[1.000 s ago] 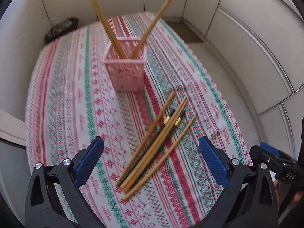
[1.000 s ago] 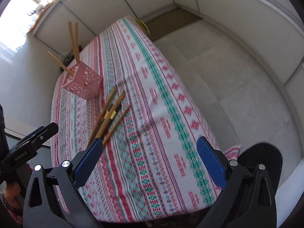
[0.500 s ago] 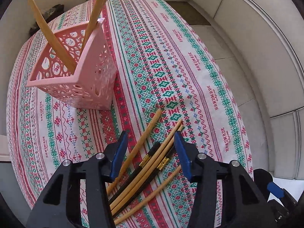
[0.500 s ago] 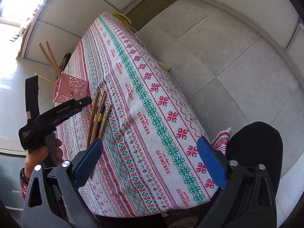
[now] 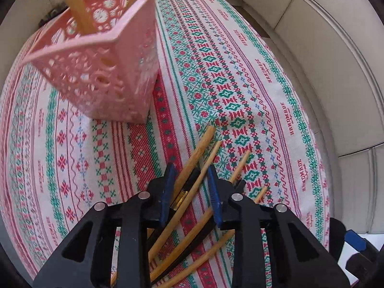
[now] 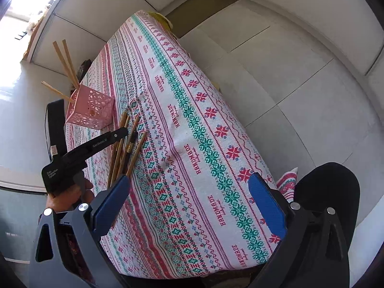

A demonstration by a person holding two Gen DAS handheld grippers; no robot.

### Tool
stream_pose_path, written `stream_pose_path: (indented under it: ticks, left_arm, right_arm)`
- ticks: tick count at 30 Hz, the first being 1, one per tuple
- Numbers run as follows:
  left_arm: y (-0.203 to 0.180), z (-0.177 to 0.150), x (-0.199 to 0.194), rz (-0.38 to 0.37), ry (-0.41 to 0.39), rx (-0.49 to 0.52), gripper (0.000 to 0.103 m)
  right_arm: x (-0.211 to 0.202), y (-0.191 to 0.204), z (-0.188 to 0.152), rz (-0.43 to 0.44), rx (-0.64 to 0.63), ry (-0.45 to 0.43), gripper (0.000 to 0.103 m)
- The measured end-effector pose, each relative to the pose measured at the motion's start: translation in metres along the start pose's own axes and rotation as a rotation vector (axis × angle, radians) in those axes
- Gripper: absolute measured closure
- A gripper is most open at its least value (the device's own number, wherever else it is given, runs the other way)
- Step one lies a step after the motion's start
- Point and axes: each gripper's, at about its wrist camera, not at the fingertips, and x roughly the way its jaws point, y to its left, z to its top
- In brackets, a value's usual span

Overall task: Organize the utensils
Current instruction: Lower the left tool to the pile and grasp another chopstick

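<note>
Two chopsticks [image 5: 192, 180] btwn narrowed L gripper [image 5: 190, 189] jaws, grip unclear; R gripper [image 6: 189, 206] spread near tablecloth [image 6: 192, 252] edge.

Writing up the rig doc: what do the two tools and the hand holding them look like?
Left tool: black plastic frame, triangular cutouts, silver bolts, blue finger pads. In the right wrist view its black body carries small white print and a white sticker. Right tool: greyer frame, same cutouts and silver bolts, wide blue pads. A bare hand grips the left tool's handle; no sleeve or cables visible.
</note>
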Motion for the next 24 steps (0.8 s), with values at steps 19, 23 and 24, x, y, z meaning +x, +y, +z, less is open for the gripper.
stream_pose_path:
  ticks: [19, 23, 24]
  left_arm:
    - [0.093, -0.105, -0.1, -0.208, -0.227, -0.192, 0.097]
    - [0.086, -0.112, -0.131, -0.226, -0.302, -0.192, 0.097]
    - [0.087, -0.114, -0.136, -0.221, -0.315, -0.191, 0.097]
  right_arm:
    - [0.068, 0.08, 0.015, -0.216, -0.069, 0.08, 0.024]
    - [0.091, 0.098, 0.02, -0.284, -0.047, 0.094, 0.035]
    - [0.097, 0.102, 0.021, -0.294, -0.039, 0.099, 0.04]
